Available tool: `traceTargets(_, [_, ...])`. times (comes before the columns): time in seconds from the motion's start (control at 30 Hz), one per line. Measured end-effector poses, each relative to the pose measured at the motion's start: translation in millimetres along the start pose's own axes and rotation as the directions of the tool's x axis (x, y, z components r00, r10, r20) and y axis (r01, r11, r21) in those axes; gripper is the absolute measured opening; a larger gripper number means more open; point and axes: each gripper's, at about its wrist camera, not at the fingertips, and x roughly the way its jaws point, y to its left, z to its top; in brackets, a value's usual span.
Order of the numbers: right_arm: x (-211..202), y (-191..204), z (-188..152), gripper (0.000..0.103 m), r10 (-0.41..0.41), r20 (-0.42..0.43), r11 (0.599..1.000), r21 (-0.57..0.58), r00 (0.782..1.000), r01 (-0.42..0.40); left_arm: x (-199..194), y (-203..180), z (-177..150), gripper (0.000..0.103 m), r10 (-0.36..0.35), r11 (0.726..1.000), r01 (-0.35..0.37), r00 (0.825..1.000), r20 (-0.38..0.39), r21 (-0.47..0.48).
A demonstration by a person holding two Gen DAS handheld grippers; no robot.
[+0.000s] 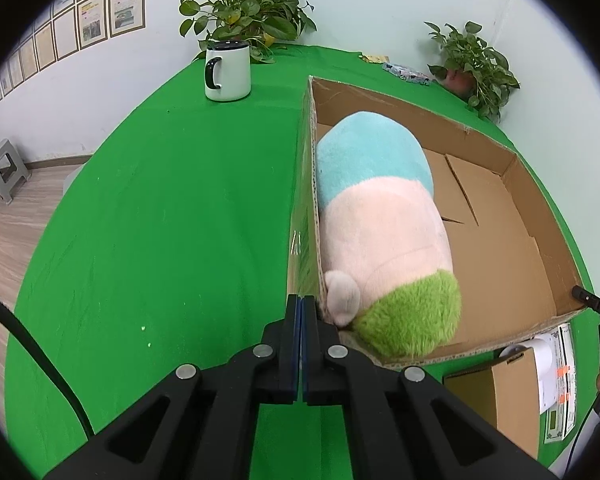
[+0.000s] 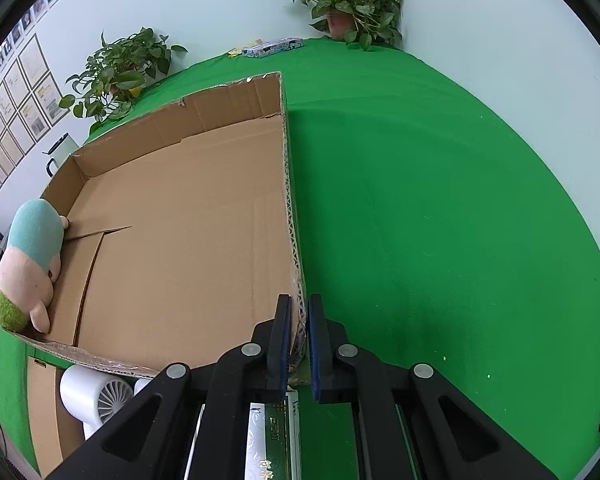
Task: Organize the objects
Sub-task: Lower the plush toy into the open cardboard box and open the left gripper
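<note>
An open shallow cardboard box (image 1: 496, 216) sits on the green table (image 1: 160, 220). A plush toy (image 1: 384, 232), blue, pink and green, lies inside along its left wall. My left gripper (image 1: 301, 304) is shut on the box's left wall near its front corner. My right gripper (image 2: 299, 312) is shut on the box's right wall (image 2: 290, 200) near the front corner. The plush toy (image 2: 28, 264) shows at the far left of the right wrist view.
A white mug (image 1: 226, 70) stands at the back left. Two potted plants (image 1: 244, 12) (image 1: 474, 64) and a flat packet (image 1: 406, 72) are at the table's back. A small cardboard box (image 1: 500, 396), a white device (image 2: 96, 396) and a green-white box (image 2: 276, 436) lie before the big box.
</note>
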Motion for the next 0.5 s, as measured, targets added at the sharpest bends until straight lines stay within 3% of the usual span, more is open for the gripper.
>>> traceTargets(0.37, [-6, -12, 1, 0.005, -0.022, -0.01, 1.0, 0.001, 1.0, 0.022, -3, -3, -4, 0.0, -0.005, 1.0, 0.005, 1.0, 0.004, 0.012])
traceTargets(0.47, [-8, -7, 0, 0.01, -0.038, -0.01, 0.999, 0.0, 0.999, 0.038, -12, -1, -3, 0.0, -0.005, 1.0, 0.005, 0.999, 0.043, 0.003])
traceTargets(0.5, [-10, -6, -1, 0.024, -0.045, -0.012, 0.999, 0.005, 0.999, 0.045, -18, -1, -3, 0.0, 0.007, 1.0, -0.007, 0.998, 0.067, 0.002])
